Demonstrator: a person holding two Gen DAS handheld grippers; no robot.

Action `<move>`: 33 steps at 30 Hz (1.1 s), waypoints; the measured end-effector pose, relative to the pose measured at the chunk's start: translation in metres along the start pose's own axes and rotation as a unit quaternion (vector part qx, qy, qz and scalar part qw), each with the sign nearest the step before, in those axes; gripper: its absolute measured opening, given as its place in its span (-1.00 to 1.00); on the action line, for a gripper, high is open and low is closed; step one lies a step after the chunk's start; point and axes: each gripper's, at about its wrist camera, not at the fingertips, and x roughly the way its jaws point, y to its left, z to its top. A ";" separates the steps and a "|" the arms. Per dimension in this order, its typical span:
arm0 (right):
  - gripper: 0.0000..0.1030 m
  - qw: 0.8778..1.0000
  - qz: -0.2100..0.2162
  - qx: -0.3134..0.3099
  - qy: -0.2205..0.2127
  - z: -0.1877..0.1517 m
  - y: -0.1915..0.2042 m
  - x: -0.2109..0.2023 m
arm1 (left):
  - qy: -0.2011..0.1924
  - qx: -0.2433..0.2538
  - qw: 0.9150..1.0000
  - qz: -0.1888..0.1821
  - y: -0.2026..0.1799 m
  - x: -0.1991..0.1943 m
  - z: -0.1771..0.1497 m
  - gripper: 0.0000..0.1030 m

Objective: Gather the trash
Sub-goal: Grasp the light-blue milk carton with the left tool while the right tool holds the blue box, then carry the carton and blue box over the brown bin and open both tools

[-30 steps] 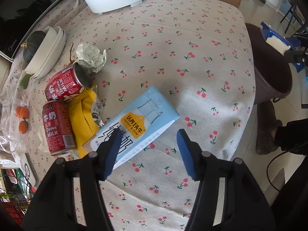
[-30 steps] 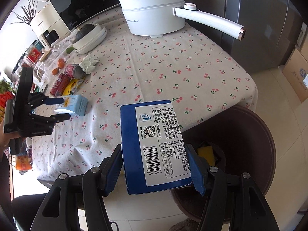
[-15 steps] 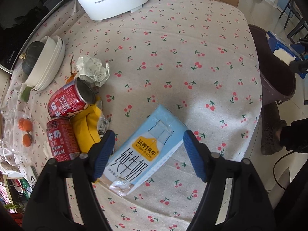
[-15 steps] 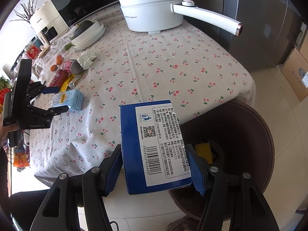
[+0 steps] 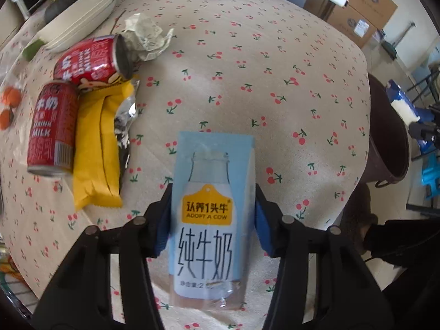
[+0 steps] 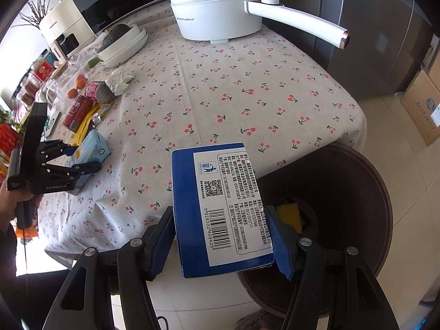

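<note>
The left gripper (image 5: 211, 220) has just closed onto the pale-blue "ADOPT A COW" milk carton (image 5: 211, 206) on the counter (image 5: 275, 68), its base blurred, seemingly gripped. The right gripper (image 6: 224, 233) clamps a barcoded blue box (image 6: 220, 206) over the bin (image 6: 343, 206).

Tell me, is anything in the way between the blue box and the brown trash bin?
No, nothing visible is. The right gripper holds the dark blue carton clamped between its pads, in the air beside the table edge. The brown trash bin stands open right next to it, with only a yellow packet inside.
</note>
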 end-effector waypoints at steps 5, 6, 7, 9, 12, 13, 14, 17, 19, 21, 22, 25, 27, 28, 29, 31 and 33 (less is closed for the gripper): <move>0.25 1.000 0.004 0.007 -0.009 -0.004 0.006 -0.006 | -0.010 -0.082 0.996 -0.014 0.009 -0.012 -0.023 0.03; 0.25 1.000 0.004 0.010 -0.011 -0.005 0.006 -0.007 | -0.016 -0.094 0.995 -0.020 0.010 -0.016 -0.027 0.03; 0.25 1.000 0.005 0.014 -0.013 -0.007 0.006 -0.008 | -0.023 -0.104 0.994 -0.025 0.008 -0.021 -0.033 0.03; 0.25 1.000 0.008 0.022 -0.015 -0.010 0.006 -0.009 | -0.035 -0.121 0.991 -0.036 0.007 -0.028 -0.040 0.03; 0.25 0.999 0.012 0.031 -0.018 -0.014 0.005 -0.011 | -0.048 -0.144 0.987 -0.050 0.005 -0.037 -0.041 0.03; 0.25 0.999 0.012 0.032 -0.019 -0.016 0.005 -0.012 | -0.052 -0.151 0.986 -0.056 0.004 -0.040 -0.044 0.03; 0.25 0.999 0.013 0.033 -0.020 -0.018 0.005 -0.013 | -0.055 -0.157 0.984 -0.061 0.001 -0.042 -0.045 0.03; 0.25 0.999 0.012 0.036 -0.021 -0.024 0.002 -0.015 | -0.057 -0.161 0.983 -0.072 -0.013 -0.045 -0.041 0.03; 0.25 0.999 0.010 0.036 -0.021 -0.028 -0.002 -0.016 | -0.057 -0.152 0.984 -0.078 -0.027 -0.044 -0.038 0.03; 0.25 0.999 0.006 0.039 -0.022 -0.031 -0.009 -0.019 | -0.057 -0.140 0.985 -0.086 -0.041 -0.042 -0.031 0.03; 0.25 0.999 0.005 0.043 -0.023 -0.034 -0.014 -0.020 | -0.057 -0.133 0.985 -0.090 -0.049 -0.042 -0.030 0.03; 0.25 0.998 -0.001 0.056 -0.025 -0.042 -0.032 -0.025 | -0.057 -0.114 0.987 -0.100 -0.069 -0.040 -0.025 0.03; 0.25 0.997 -0.006 0.067 -0.026 -0.047 -0.045 -0.028 | -0.057 -0.103 0.987 -0.109 -0.083 -0.037 -0.020 0.03; 0.25 0.997 -0.008 0.073 -0.026 -0.050 -0.052 -0.029 | -0.057 -0.099 0.987 -0.114 -0.089 -0.035 -0.017 0.03; 0.25 0.997 -0.010 0.078 -0.026 -0.053 -0.059 -0.031 | -0.056 -0.094 0.987 -0.118 -0.096 -0.034 -0.015 0.03; 0.25 0.996 -0.016 0.089 -0.027 -0.058 -0.074 -0.033 | -0.055 -0.086 0.987 -0.127 -0.111 -0.029 -0.010 0.03; 0.25 0.994 -0.021 0.101 -0.028 -0.064 -0.090 -0.036 | -0.051 -0.076 0.987 -0.135 -0.127 -0.024 -0.006 0.03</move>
